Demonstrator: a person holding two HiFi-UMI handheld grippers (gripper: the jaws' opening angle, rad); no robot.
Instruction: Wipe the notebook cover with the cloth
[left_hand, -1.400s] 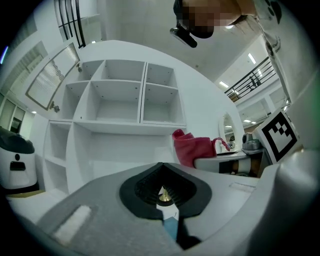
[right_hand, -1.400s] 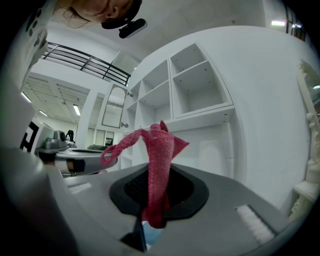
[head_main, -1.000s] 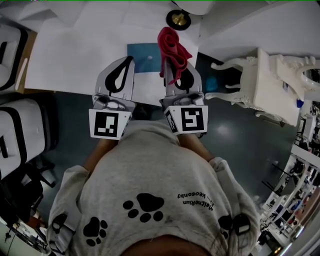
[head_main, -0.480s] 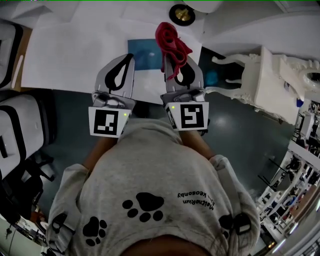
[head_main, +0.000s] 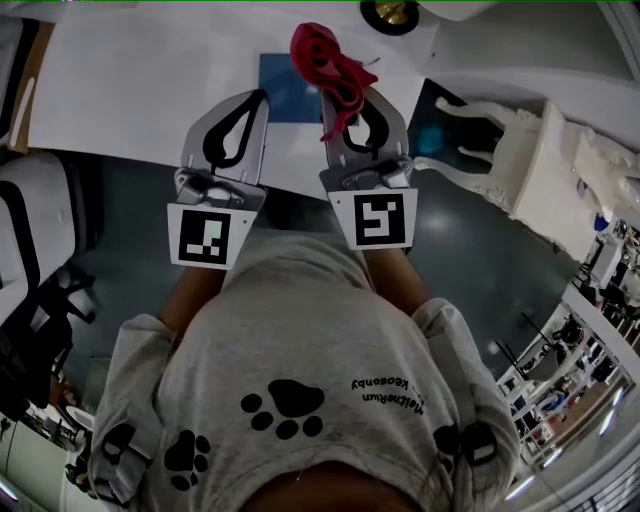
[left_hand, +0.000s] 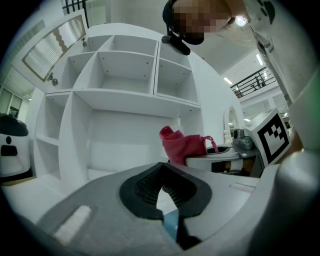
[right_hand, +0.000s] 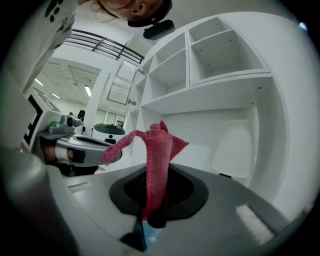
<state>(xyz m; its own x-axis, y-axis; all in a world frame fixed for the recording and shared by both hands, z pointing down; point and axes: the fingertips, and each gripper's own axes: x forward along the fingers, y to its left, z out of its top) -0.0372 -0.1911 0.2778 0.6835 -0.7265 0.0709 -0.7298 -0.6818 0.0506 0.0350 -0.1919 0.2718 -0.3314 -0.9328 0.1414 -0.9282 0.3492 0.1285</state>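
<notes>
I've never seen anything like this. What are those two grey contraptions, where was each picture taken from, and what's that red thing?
No robot here: a person holds a two-jaw gripper in each hand. One picture comes from a camera on the person's head, looking down; the other two from cameras riding on the grippers. The right gripper is shut on a red cloth. The left gripper is shut and empty. Under their tips, on a white table, lies a blue notebook.

Coarse, open-weave red cloth (right_hand: 159, 150) pinched between the jaws of the right gripper (right_hand: 152, 210); matt grey plastic shells, black ribbed pads (right_hand: 127, 190). Beneath the jaws, smooth blue notebook cover (head_main: 282, 88) on matt white tabletop (head_main: 130, 90).
</notes>
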